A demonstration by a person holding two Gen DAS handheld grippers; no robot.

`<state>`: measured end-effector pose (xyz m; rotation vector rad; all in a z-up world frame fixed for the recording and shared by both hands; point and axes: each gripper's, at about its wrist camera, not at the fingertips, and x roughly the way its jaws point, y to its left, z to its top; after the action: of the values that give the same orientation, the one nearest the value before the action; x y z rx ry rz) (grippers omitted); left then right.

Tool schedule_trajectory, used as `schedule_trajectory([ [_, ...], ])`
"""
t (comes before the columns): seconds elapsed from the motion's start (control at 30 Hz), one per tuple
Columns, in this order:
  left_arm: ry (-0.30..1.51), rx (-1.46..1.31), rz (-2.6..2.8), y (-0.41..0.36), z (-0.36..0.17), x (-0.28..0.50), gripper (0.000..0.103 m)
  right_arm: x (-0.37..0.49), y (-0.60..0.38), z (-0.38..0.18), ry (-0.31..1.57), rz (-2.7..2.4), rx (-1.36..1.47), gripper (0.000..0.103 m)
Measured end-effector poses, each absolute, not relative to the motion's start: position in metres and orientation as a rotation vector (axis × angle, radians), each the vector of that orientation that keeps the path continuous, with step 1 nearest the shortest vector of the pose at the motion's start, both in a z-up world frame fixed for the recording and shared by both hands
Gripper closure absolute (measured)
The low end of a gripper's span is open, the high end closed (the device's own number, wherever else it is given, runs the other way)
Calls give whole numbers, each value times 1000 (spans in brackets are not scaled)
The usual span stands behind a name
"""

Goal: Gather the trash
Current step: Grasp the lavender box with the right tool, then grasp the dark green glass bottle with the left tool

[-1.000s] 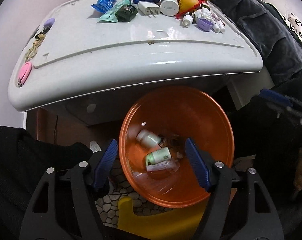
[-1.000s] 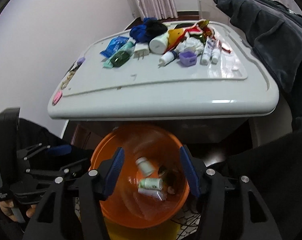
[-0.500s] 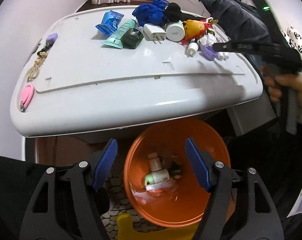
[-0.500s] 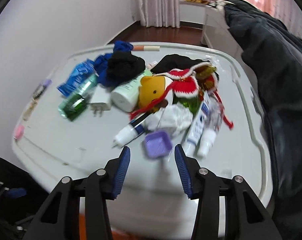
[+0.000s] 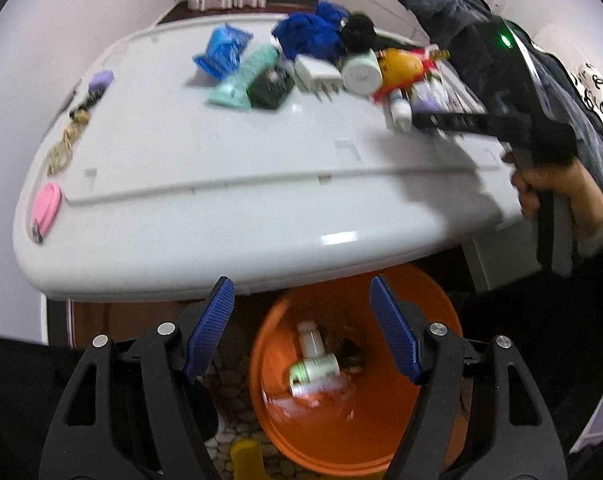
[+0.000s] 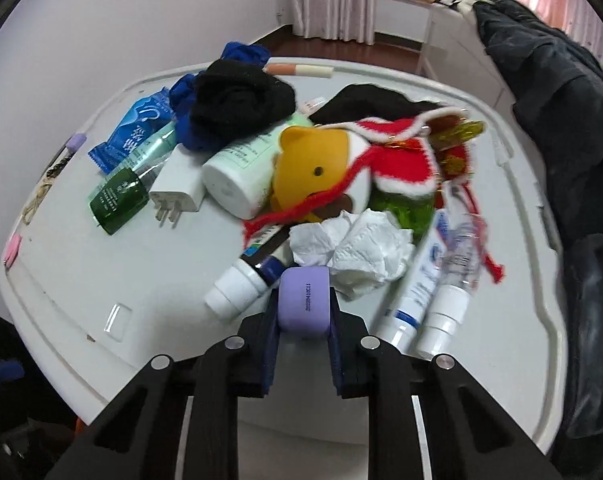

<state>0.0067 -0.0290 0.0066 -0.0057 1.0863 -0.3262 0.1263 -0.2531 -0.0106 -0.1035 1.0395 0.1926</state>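
The left gripper (image 5: 301,320) hung below the near edge of the tabletop (image 5: 221,152), its jaws spread wide and empty, with the orange bin (image 5: 433,312) beneath them. Bottles already lay at the bottom of the bin.

To the right, the right gripper (image 6: 303,334) had its jaws closed narrowly on the purple box (image 6: 304,304), which sat at the near side of the pile on the tabletop. Relative to the box, a white bottle (image 6: 237,288) lay just to its left and looked to be touching it, the crumpled tissue (image 6: 357,256) sat just behind and to the right, and two tubes (image 6: 425,296) lay further right.

The grip looked shallow: only the near part of the box sat between the jaws, so a quick lift or swing toward the bin could let it slip out or twist. Pulling it away might also drag the tissue or roll the white bottle toward the table edge.

The box was squat, with no strong long axis; its printed face with the line of digits was turned toward the right wrist camera, the digits running up and down.
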Motion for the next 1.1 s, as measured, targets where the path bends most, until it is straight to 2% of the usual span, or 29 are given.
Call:
schedule_trajectory([
  [0.3, 938, -45, -238, -47, 27, 91, 34, 52, -275, 58, 856, 209, 56, 82],
  [0.47, 934, 29, -197, -72, 15, 138, 34, 43, -283, 64, 819, 221, 108, 82],
  [0.67, 1001, 261, -220, -93, -14, 177, 34, 47, -299, 60, 844, 223, 164, 82],
  [0.7, 979, 307, -219, -97, -15, 176, 37, 48, -299, 60, 842, 222, 166, 82],
  [0.73, 955, 355, -255, -104, -16, 173, 51, 49, -298, 61, 840, 222, 165, 82],
  [0.77, 953, 365, -281, -107, -16, 173, 58, 49, -297, 61, 836, 223, 159, 82],
  [0.93, 957, 272, -328, -99, -20, 182, 59, 51, -289, 60, 843, 234, 151, 82],
  [1.1, 969, 123, -358, -79, -19, 169, 71, 53, -290, 60, 844, 222, 165, 82],
])
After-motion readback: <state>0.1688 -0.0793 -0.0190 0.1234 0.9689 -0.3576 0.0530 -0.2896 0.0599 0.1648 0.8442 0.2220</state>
